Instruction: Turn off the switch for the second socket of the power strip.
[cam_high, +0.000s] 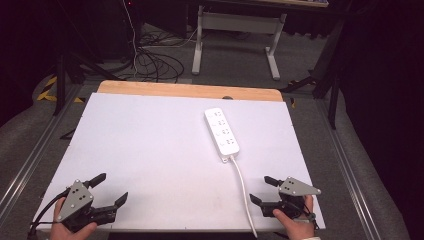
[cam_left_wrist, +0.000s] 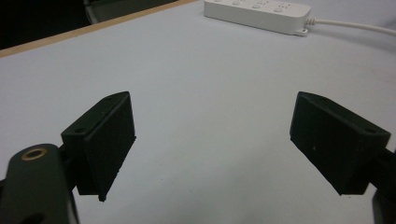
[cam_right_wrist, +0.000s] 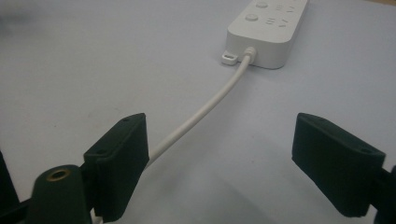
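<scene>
High view first, from left to right: the left gripper (cam_high: 111, 189) sits at the near left corner of the white table sheet (cam_high: 150, 145), its black jaws spread wide with nothing between them, well apart from anything else. Further right, the long white plastic power strip (cam_high: 221, 131) lies flat on the right half of the sheet, running away from the person, and its white round cord (cam_high: 244, 192) trails back over the near edge. The right gripper (cam_high: 260, 190) rests at the near right corner, jaws also released and empty, just beside that cord.

From where I stand, the power strip looks like what they are going for, and nothing has been touched yet. In the right gripper view the cord passes close by the left-hand jaw, so I'd lift that gripper clear of it before moving forward, or it may drag the strip askew. Coming at the strip across its narrow width, jaws kept wide until they straddle the body, seems the safest grip. The left gripper could steady the far end, since the smooth casing will likely slide on the sheet.
</scene>
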